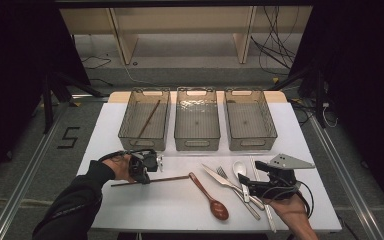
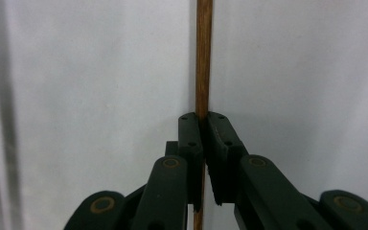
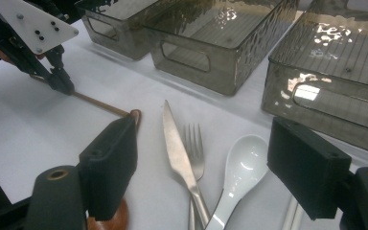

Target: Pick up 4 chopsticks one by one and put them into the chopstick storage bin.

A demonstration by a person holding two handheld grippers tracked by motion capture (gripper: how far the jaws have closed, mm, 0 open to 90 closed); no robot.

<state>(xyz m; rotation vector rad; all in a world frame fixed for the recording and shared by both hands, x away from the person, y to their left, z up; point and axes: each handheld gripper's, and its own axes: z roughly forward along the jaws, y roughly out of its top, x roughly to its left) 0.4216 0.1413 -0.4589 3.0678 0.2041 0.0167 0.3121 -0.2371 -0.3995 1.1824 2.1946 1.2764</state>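
Left gripper view, lower centre: left gripper (image 2: 204, 139) clamped on wooden chopstick (image 2: 203, 57), not yet lifted. Upper left of high view: one chopstick (image 1: 147, 120) binned already. Lower right: right gripper (image 3: 206, 167) agape over knife (image 3: 179, 148), fork (image 3: 195, 143), spoon (image 3: 242, 167), unsorted.

The table (image 1: 130, 130) is white, and the three far baskets (image 1: 197, 125) are smoky translucent grey with a ribbed pattern. The chopstick (image 2: 203, 57) and wooden spoon (image 1: 210, 196) are reddish brown. The knife (image 3: 177, 143) and fork (image 3: 195, 143) are silver, the soup spoon (image 3: 242, 167) white.

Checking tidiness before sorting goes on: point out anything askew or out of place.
One chopstick leans slantwise in the left bin, its mate on the table, clamped by the left gripper. The knife lies crossed over the fork. Nothing spilled or broken.
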